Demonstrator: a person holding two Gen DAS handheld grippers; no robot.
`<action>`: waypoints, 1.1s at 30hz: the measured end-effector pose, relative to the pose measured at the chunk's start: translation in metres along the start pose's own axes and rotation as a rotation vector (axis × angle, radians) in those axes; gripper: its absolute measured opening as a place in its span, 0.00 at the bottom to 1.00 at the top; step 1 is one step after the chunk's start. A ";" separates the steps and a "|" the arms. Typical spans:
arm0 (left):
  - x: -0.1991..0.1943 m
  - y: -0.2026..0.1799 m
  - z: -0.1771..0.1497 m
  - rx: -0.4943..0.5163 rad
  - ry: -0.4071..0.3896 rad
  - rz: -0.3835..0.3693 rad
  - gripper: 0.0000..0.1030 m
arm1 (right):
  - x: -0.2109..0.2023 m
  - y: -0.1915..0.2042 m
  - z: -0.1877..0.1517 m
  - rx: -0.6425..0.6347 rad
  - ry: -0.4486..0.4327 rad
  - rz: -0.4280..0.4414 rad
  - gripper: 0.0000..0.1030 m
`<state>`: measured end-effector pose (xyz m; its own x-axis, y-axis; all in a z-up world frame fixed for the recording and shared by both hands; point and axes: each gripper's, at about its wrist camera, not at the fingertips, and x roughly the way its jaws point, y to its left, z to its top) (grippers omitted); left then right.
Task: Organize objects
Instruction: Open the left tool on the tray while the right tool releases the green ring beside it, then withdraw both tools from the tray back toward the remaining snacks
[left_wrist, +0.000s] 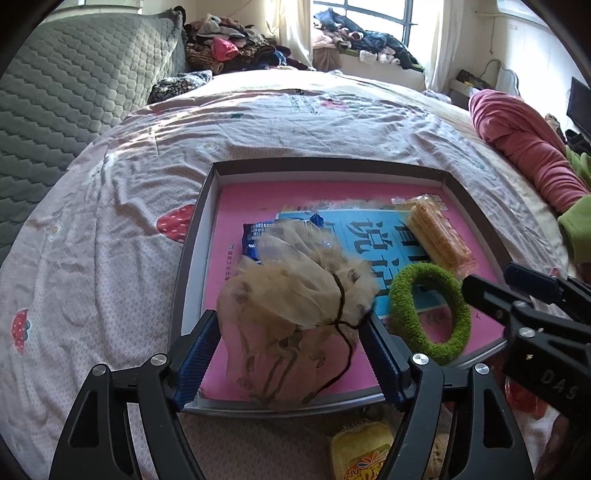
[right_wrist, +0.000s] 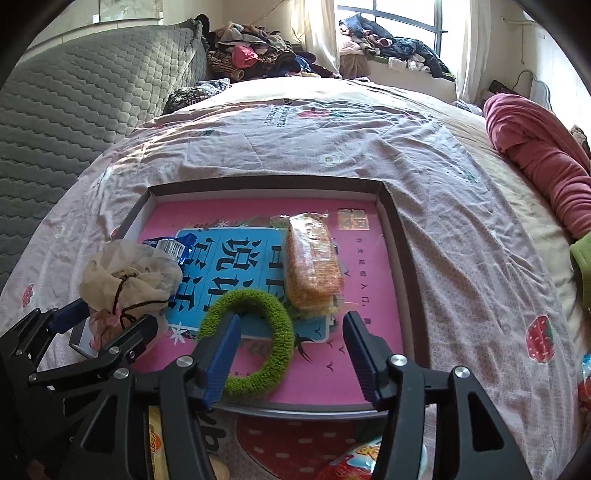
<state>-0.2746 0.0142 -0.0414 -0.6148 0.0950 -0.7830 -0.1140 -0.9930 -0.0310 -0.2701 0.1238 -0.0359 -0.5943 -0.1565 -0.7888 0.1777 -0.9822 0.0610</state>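
A: What is the biggest thing in front of you?

B: The bed (left_wrist: 155, 155), under a pale quilt printed with strawberries. It spreads out ahead of both of your hand-held grippers. A grey quilted headboard (left_wrist: 74, 85) stands to the far left, and a rolled pink blanket (right_wrist: 535, 147) lies far off to the right.

A: And on the bed?

B: A shallow grey box (right_wrist: 402, 236) with a pink lining and a blue printed panel. Its near edge sits right under your fingertips.

A: What is in the box?

B: A beige mesh pouch (left_wrist: 295, 280) tied with a dark cord lies at the near left corner. A green fuzzy ring (right_wrist: 251, 343) lies flat near the front, to the pouch's right. Beyond the ring is a wrapped pack of orange wafers (right_wrist: 314, 258), and a blue snack packet (left_wrist: 255, 240) peeks out behind the pouch.

A: How do your grippers stand?

B: Your left hand-held gripper (left_wrist: 291, 354) is released; the pouch sits between its blue pads, though whether a pad brushes the mesh I cannot tell. Your right hand-held gripper (right_wrist: 291, 354) is also released, with its left finger (right_wrist: 225, 350) over the ring's hole and the other finger clear to the right.

A: Anything closer?

B: Yellow and red snack packets (left_wrist: 362, 450) lie on the quilt just below your grippers.
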 end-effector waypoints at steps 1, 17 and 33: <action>0.000 0.000 0.001 -0.003 0.002 0.001 0.76 | -0.002 -0.001 0.000 0.004 -0.001 0.004 0.56; -0.019 -0.005 0.005 0.010 -0.007 0.008 1.00 | -0.024 -0.008 0.003 0.017 -0.027 0.020 0.56; -0.080 0.000 0.006 -0.007 -0.075 0.005 1.00 | -0.080 -0.005 0.005 0.014 -0.075 0.049 0.66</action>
<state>-0.2303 0.0075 0.0248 -0.6723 0.0950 -0.7342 -0.1057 -0.9939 -0.0318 -0.2273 0.1403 0.0301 -0.6420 -0.2115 -0.7369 0.1975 -0.9744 0.1076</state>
